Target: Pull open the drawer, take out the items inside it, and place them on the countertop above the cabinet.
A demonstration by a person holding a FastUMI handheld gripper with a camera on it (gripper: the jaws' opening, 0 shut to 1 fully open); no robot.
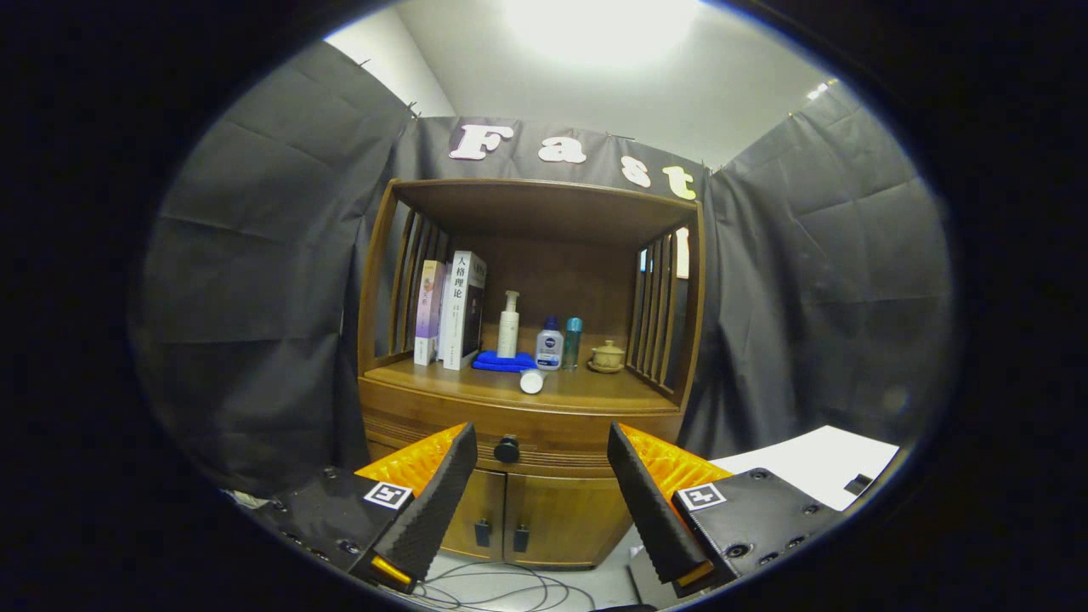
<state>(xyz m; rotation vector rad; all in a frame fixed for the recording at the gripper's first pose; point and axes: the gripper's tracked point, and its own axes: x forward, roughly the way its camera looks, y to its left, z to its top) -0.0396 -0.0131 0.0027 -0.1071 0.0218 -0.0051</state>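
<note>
1. The gripper [540, 476] hangs in front of the cabinet [523, 501] with its fingers spread wide and nothing between them; the drawer's knob [507, 449] sits in the gap beyond the fingertips, well apart from both.
2. The drawer [518, 435] lies flush with the cabinet front, shut, its long axis running side to side under the countertop [586, 393] and its face turned toward the gripper. What is inside cannot be seen.
3. This would fit a drawer waiting to be pulled or one pushed back after emptying.
4. The open stance, lined up with the knob, looks suited to closing on it (a judgement only).
5. On the countertop stand books [450, 310], a pump bottle [508, 325], two small bottles [559, 342] and a lidded cup [607, 356] upright at the back; a white tube [531, 382], possibly a small jar, lies near the front edge, end toward the gripper, beside a blue cloth [503, 362].
</note>
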